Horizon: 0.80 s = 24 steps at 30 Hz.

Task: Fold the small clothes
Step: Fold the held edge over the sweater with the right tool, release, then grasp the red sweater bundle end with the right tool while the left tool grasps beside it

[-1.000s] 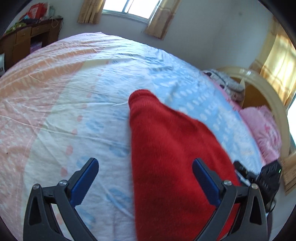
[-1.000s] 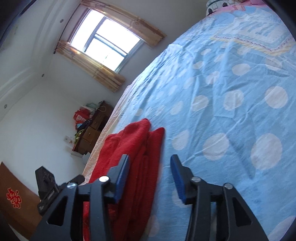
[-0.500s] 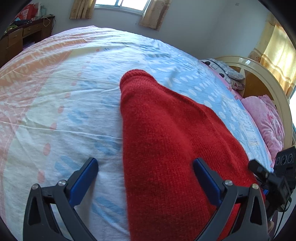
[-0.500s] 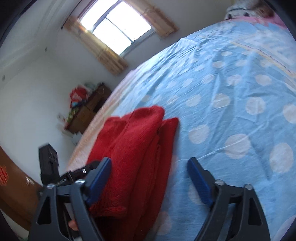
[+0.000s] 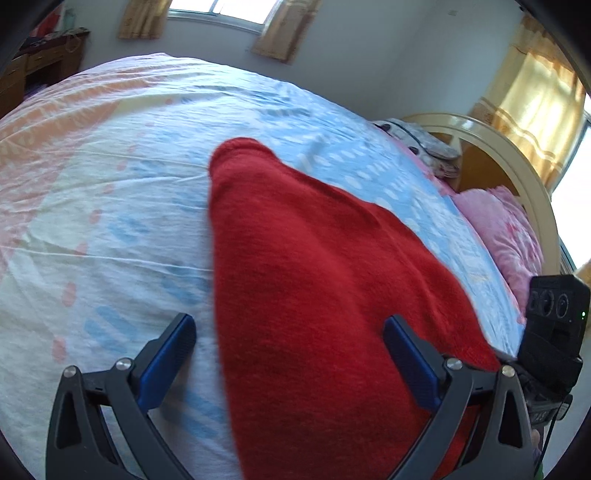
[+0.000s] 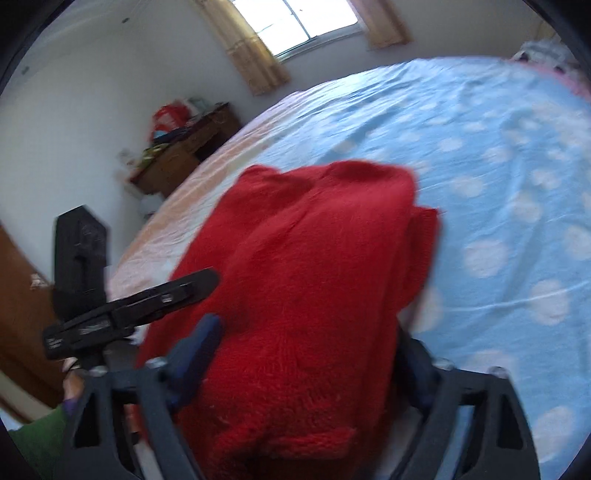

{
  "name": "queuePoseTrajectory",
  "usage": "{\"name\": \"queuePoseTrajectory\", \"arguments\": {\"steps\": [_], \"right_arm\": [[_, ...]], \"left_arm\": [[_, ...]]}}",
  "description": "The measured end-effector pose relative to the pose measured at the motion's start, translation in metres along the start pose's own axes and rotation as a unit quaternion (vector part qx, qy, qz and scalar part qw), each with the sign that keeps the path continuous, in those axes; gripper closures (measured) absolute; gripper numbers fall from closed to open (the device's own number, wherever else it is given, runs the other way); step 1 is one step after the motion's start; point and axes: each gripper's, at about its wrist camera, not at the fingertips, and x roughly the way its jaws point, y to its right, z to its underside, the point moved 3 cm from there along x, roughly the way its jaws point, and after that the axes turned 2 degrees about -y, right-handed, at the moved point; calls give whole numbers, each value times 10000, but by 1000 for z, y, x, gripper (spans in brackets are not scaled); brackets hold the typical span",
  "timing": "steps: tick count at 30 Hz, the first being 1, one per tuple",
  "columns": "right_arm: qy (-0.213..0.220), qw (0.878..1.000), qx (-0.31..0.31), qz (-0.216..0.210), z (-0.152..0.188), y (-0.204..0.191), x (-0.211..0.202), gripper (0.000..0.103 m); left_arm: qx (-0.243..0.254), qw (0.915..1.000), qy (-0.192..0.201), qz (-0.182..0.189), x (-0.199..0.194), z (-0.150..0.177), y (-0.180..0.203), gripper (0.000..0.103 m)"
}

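We found a red sweater (image 5: 314,295) lying on the bed (image 5: 110,221), on a sheet (image 6: 517,184) printed blue with pale spots on one side and peach and white on the other. The sweater was folded lengthwise into a long band with a rounded far end, and in the right wrist view we noted 2 or more layers stacked at its right edge.

The left gripper (image 5: 288,354) hung low over the near end of the sweater with its jaws spread wide. Its left finger (image 5: 166,362) stood over bare sheet, just beside the sweater's left edge; its right finger (image 5: 410,362) stood over the red knit. We saw nothing pressed between the blue pads, so we recorded it as released.

The right gripper (image 6: 306,354) straddled the sweater's near end from the other side, and its jaws were closing. The knit bulged up between the 2 fingers. The left pad (image 6: 199,350) lay against or just beside the cloth; the right pad was mostly hidden behind the fold, and the view was blurred, so we could not tell whether the cloth was yet gripped.

At the left of the right wrist view we noted the other gripper's black body and a green sleeve (image 6: 37,443) below it. Beyond the bed stood a wooden desk (image 6: 177,155), a curtained window (image 6: 295,22), a pink pillow (image 5: 506,236) and a cream headboard (image 5: 517,158)
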Motion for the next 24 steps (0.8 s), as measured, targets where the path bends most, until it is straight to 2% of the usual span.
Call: {"name": "queuePoseTrajectory", "arguments": {"steps": [3, 5, 7, 10, 13, 17, 22, 24], "right_arm": [[138, 9983, 227, -521, 6, 5, -4, 43], [230, 9926, 714, -951, 6, 23, -7, 46], [244, 9880, 1033, -1121, 6, 33, -7, 48], [179, 9917, 861, -938, 3, 27, -3, 45], [187, 9906, 896, -1014, 2, 27, -2, 44], [235, 9908, 905, -975, 4, 29, -3, 44], [267, 9957, 702, -551, 5, 21, -1, 53], [293, 9962, 676, -468, 6, 21, -2, 56]], "left_arm": [[44, 9998, -70, 207, 1, 0, 2, 0], [29, 9997, -89, 235, 2, -1, 3, 0], [13, 9996, -136, 251, 4, -2, 3, 0], [-3, 9997, -183, 175, 7, -5, 5, 0], [-40, 9997, -220, 131, 9, -7, 7, 0], [150, 9993, -277, -200, 14, -7, 16, 0], [228, 9988, -201, -390, 13, -5, 16, 9], [275, 9988, -151, -388, 12, -5, 17, 17]]}}
